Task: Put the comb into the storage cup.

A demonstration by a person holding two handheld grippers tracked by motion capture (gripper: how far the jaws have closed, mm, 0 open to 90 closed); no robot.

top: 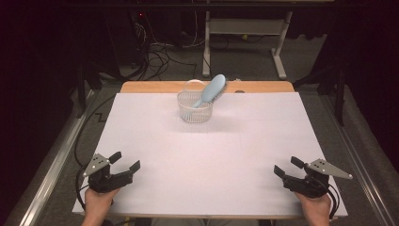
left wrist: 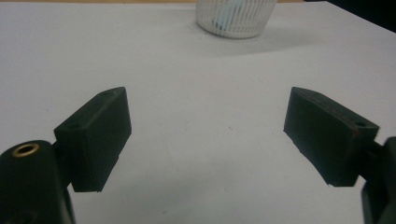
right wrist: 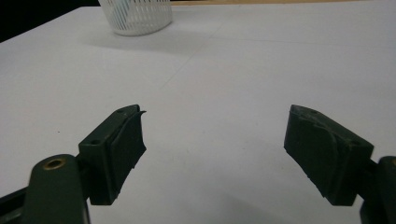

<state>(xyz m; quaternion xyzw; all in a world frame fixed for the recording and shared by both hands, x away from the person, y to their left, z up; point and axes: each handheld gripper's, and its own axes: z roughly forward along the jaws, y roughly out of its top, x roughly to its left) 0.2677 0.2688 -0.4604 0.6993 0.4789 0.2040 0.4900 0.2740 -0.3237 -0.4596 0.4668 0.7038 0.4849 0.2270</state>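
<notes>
Both the left gripper [top: 125, 160] at 7 o'clock and right gripper [top: 286, 167] at 5 o'clock gape wide, empty, over the white table [top: 207, 155].

A lab: a white-covered surface [top: 207, 155] on a dark floor, loose cables [top: 157, 56], and a metal frame [top: 244, 28] behind.

I see a wooden table [top: 263, 86] covered by a white sheet [top: 235, 155]; a white basket [top: 194, 109] stands near its far edge.
</notes>
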